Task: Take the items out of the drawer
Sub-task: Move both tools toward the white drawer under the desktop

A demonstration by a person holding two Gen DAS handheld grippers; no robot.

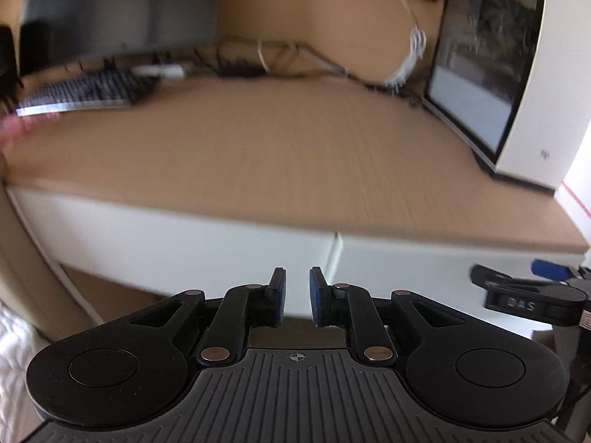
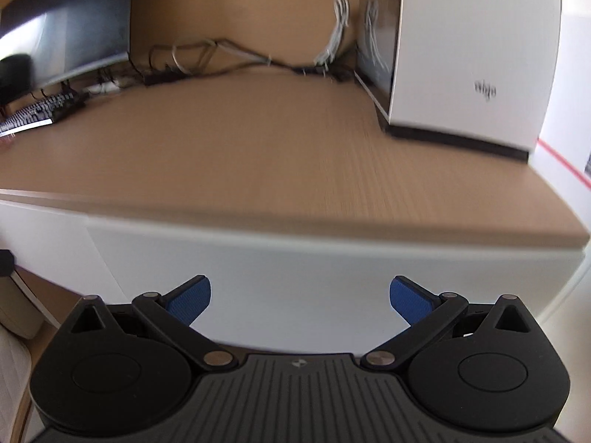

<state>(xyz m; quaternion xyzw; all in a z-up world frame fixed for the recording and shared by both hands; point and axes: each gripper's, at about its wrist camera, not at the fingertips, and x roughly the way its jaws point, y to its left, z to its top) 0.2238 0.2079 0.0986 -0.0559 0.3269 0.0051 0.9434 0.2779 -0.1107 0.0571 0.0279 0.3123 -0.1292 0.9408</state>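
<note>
Two grippers face the white drawer fronts under a wooden desk.

The left gripper point(image 1: 297, 295) is nearly pressed together, empty; the right gripper point(image 2: 300, 301) is spread wide before the shut drawer point(image 2: 295, 277). The desk point(image 1: 258, 155) carries a keyboard point(image 1: 85, 92) at its far left corner, cables point(image 1: 295, 59) along the back edge, and a white computer case point(image 2: 476, 55) at the right edge.

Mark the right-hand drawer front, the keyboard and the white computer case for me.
drawer front point(image 2: 295, 277), right wrist view, middle of its white face.
keyboard point(image 1: 85, 92), left wrist view, centre of its key field.
white computer case point(image 2: 476, 48), right wrist view, blank side panel above the logo.
</note>
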